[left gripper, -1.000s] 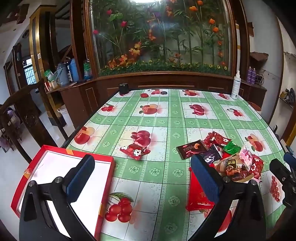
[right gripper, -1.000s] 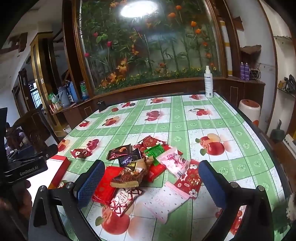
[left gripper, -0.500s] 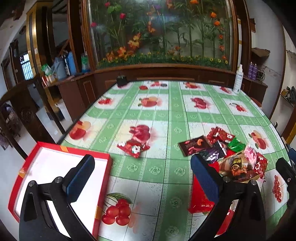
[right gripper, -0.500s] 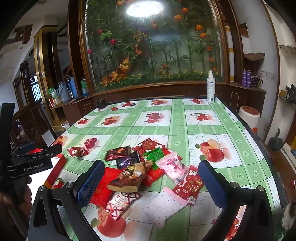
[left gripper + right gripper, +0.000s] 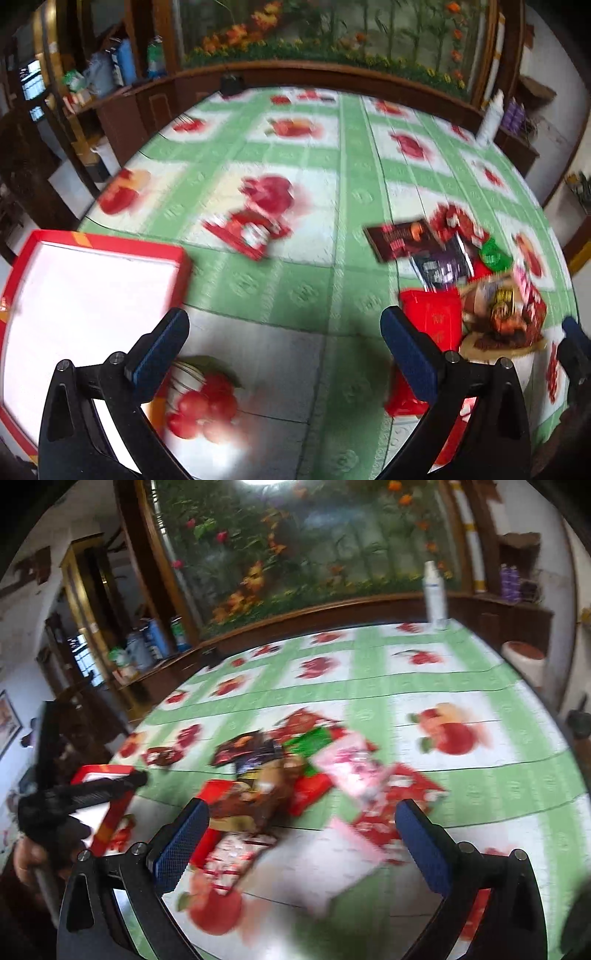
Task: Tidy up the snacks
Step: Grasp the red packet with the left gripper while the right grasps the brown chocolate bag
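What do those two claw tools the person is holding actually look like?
Both are alike: the left gripper and the right gripper each have two black, angular arms with round silver bolt heads, ending in flat blue textured pads. In the right wrist view, the left tool's black body carries white lettering, too blurred to read. No cables show.

Motion blur smears the snack packets (image 5: 295,775); their labels are unreadable.

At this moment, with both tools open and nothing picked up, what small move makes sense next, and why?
Probably ease the right tool down onto the brown snack packet on top of the heap of snack wrappers and close. Its jaws stand wide apart with that packet nearest between them, and the red-rimmed white tray beside the open left tool holds nothing visible yet.
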